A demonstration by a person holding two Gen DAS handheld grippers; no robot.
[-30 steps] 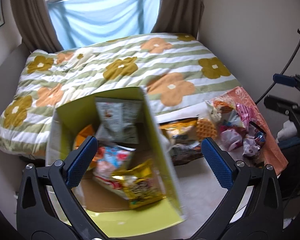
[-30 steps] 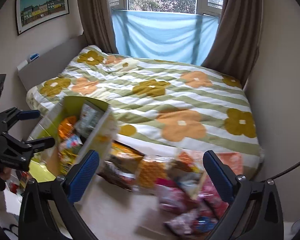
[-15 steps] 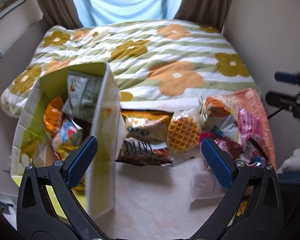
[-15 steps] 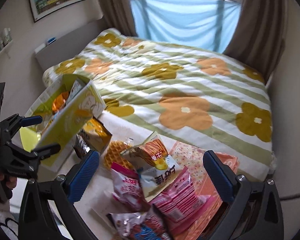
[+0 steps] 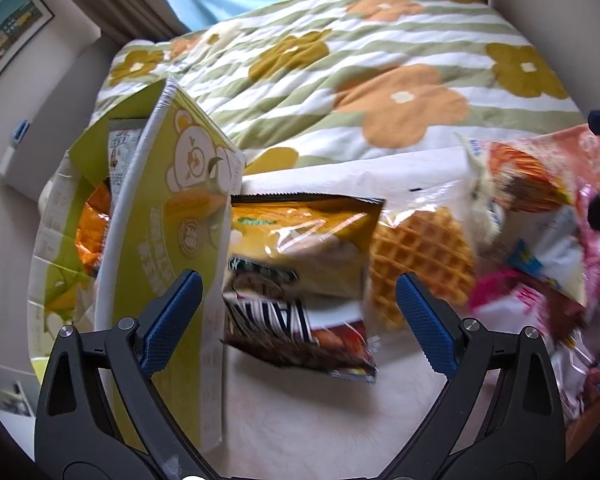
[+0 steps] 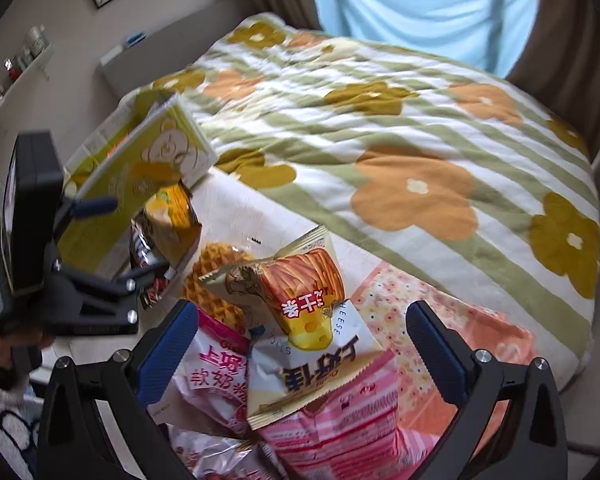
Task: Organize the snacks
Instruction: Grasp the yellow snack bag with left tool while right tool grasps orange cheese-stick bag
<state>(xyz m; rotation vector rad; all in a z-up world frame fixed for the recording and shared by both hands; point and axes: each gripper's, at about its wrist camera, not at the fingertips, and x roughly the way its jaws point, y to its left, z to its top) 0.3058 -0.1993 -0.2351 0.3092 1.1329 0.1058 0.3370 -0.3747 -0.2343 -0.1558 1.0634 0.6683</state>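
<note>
A green-yellow box (image 5: 172,220) with a bear print stands at the left, with several snack packs inside. Beside it lies a yellow and brown snack bag (image 5: 300,264). My left gripper (image 5: 298,280) hangs just above this bag; its jaws are closing, and the bag shows between the blue pads, untouched. A waffle pack (image 5: 420,248) lies to its right. My right gripper (image 6: 302,308) stands open over a heap of packs: an orange cheese cracker bag (image 6: 304,292), a white stick pack (image 6: 312,368) and a pink striped pack (image 6: 340,420). Nothing is gripped.
A bed with a flowered striped quilt (image 6: 400,128) lies behind the snacks. A pink-orange floral cloth (image 6: 440,320) lies under the heap on the right. White surface (image 5: 320,420) shows in front of the bag. A person's hand (image 6: 4,344) holds the left tool.
Both grippers have come down closer to the snacks. The left view has swung right, from the box's inside to the bag beside it. The left jaws stand slightly narrower.
</note>
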